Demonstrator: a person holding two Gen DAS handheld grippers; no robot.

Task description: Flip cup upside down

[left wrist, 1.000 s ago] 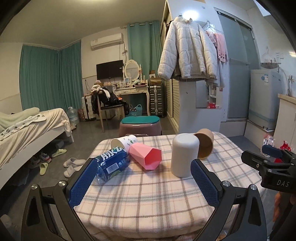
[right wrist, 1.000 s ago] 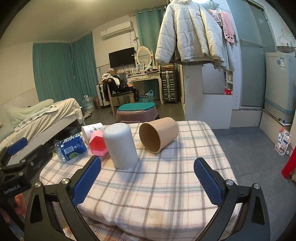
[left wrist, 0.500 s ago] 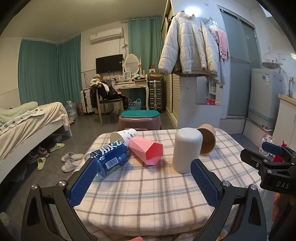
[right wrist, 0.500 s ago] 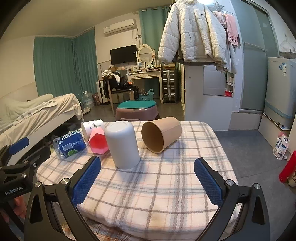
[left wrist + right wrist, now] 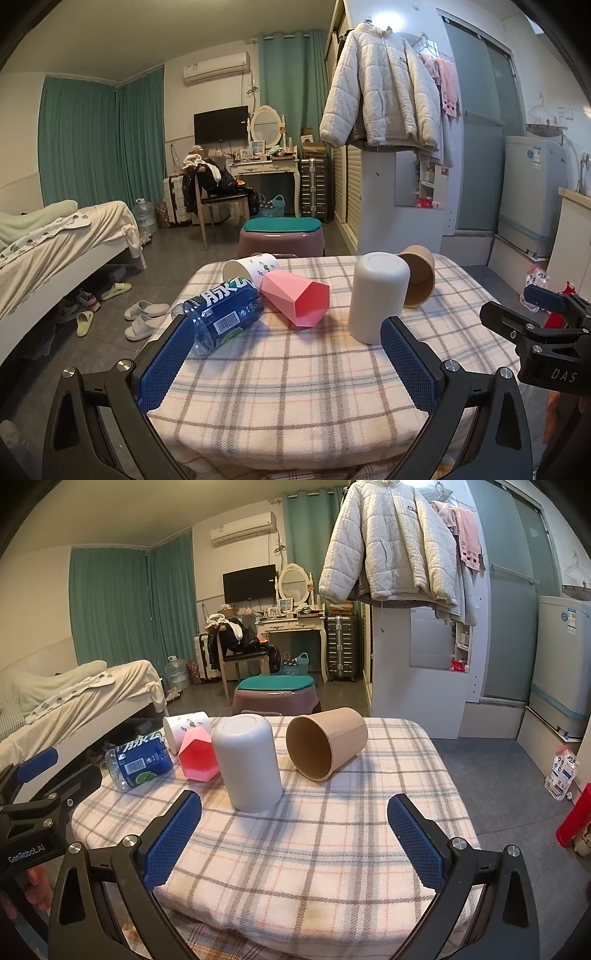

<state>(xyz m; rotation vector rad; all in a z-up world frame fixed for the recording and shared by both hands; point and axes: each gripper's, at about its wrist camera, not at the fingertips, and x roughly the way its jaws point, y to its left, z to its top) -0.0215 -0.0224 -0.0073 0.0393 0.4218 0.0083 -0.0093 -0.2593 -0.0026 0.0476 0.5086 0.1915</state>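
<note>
Now both of my tongs sit slightly further back from the table (image 5: 295, 387) than a second ago; the objects look a little smaller and lower in each view, and none of them has shifted on the cloth.

My left gripper (image 5: 288, 365) stands wide open with nothing between its blue, mesh-textured pads (image 5: 162, 362). My right gripper (image 5: 295, 843) is likewise spread wide and empty; from the left view it shows only as a black frame at the far right edge.

White cup (image 5: 378, 297): smooth matte cylinder with rounded shoulders, standing mouth-down on the checked cloth, just ahead of my left gripper's right pad and, in the right view (image 5: 251, 762), ahead of my right gripper's left pad. Apart from both.

Brown paper cup (image 5: 325, 740): lying on its side, open mouth towards my right gripper, just beside the white cup; I cannot tell whether they touch.

Pink cup (image 5: 295, 297): faceted, angular, on its side, ahead and between my left pads. Its base end appears to rest against a white printed paper cup (image 5: 249, 267), also on its side.

Blue-labelled bottle (image 5: 221, 317): clear plastic, glossy label, lying down just past my left gripper's left pad.

Tablecloth: soft woven fabric, cream with grey and orange checks.
</note>
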